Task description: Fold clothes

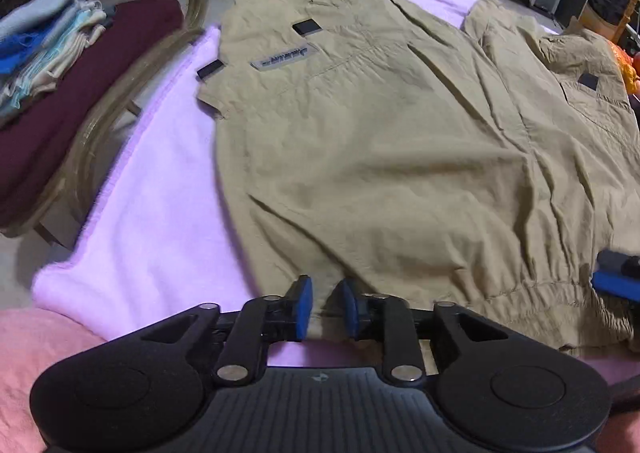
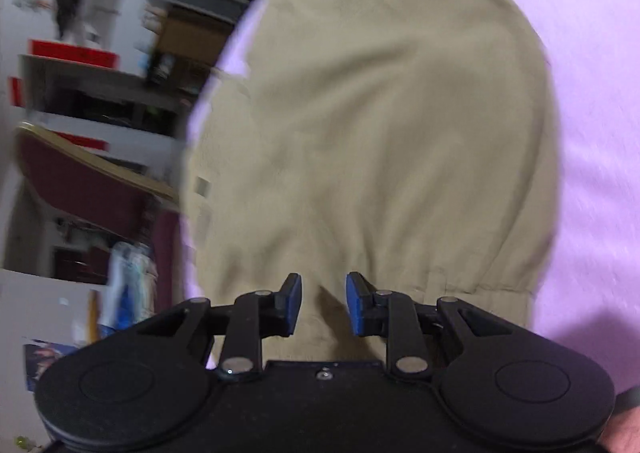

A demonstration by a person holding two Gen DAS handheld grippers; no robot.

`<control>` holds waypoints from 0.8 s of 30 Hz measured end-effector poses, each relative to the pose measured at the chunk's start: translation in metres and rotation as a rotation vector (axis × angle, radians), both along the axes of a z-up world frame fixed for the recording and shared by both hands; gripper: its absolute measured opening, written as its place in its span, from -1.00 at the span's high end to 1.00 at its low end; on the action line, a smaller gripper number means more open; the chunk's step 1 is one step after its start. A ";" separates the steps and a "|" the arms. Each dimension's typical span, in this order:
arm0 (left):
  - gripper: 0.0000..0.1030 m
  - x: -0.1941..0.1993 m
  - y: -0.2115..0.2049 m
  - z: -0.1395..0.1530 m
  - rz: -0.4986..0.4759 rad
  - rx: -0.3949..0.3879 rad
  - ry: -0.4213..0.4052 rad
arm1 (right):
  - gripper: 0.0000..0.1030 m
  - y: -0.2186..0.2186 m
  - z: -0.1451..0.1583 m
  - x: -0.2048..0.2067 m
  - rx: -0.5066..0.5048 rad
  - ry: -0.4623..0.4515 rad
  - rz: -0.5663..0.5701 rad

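- Lying spread across a pale lilac blanket (image 1: 160,189) is a large tan garment (image 1: 360,157), flat but wrinkled, reaching from the near edge toward the far end; its gathered elastic hem (image 1: 532,285) is sitting at the near right.
- Showing on the garment's far left part are a grey printed label (image 1: 280,60) and two small dark patches (image 1: 307,28), with a third dark patch at the far right.
- Standing to the left of the blanket is a chair with a dark red cushion (image 1: 80,93), and a stack of folded clothes (image 1: 44,37) in pale blue, cream and bright blue is resting on it.
- Sitting at the near left corner is a pink fabric (image 1: 36,357), just beside the blanket.
- Hovering at the garment's near edge is the left tool (image 1: 325,307), its blue pads a little apart; tan cloth is lying between them, but the pads are not pressing on it.
- Pointing along the garment in its own blurred view is the right tool (image 2: 323,303), its pads likewise a little apart, with cloth beneath and between them and no squeeze showing; its blue tip is also peeking in at the right edge of the left view.
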State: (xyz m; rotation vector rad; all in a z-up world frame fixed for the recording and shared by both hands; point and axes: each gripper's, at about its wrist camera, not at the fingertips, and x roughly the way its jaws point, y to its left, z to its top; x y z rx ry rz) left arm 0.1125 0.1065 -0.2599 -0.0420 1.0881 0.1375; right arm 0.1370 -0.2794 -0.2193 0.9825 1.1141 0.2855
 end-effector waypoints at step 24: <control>0.74 -0.008 -0.008 0.048 -0.111 -0.155 -0.129 | 0.86 -0.038 0.075 -0.020 -0.276 -0.130 -0.082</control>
